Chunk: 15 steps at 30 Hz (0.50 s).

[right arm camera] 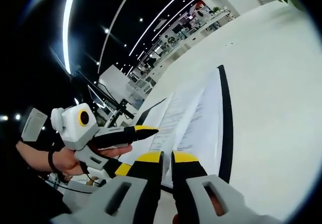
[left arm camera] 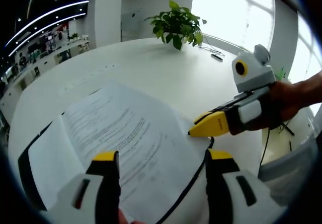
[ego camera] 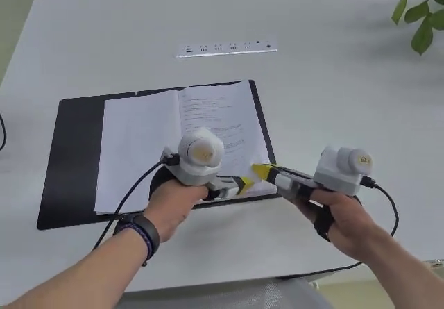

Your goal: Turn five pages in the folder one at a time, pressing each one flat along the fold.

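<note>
This looks like the start of a page turn. Nearest, the left gripper hangs over the near right corner of the top page with its jaws wide apart, holding nothing. The right gripper has its jaws squeezed almost together. Its tip touches the page's right edge, but I cannot tell if any paper is caught.

Next it should pinch just one sheet and carry it over to the left.

The folder lies open on the white table. It has a black cover and white pages with small print.
</note>
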{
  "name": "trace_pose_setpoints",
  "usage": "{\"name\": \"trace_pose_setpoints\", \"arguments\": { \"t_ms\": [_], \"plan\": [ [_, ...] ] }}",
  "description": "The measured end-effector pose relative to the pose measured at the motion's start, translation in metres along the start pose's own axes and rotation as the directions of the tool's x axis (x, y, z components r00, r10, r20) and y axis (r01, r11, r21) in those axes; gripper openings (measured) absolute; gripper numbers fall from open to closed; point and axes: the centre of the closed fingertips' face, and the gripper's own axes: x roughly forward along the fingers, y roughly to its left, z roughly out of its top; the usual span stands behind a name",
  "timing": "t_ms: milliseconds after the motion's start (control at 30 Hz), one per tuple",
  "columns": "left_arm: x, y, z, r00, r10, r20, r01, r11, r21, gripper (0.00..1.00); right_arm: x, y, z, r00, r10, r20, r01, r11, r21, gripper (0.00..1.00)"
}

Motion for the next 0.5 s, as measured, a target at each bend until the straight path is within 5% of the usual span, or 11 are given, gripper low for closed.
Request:
{"name": "trace_pose_setpoints", "arguments": {
  "t_ms": [200,500],
  "plan": [
    [-0.02,0.014,-0.007,0.9991,0.041,-0.007,-0.041,0.999,-0.033,0.69,0.002,0.007,0.002,0.9999,0.007,-0.008,-0.007,1.0,-0.004,0.01],
    [-0.061,0.04,-0.011,0.9913,0.113,0.067,-0.106,0.989,-0.102,0.68,0.003,0.014,0.0,1.0,0.002,-0.008,-0.002,1.0,-0.01,0.0]
  ]
}}
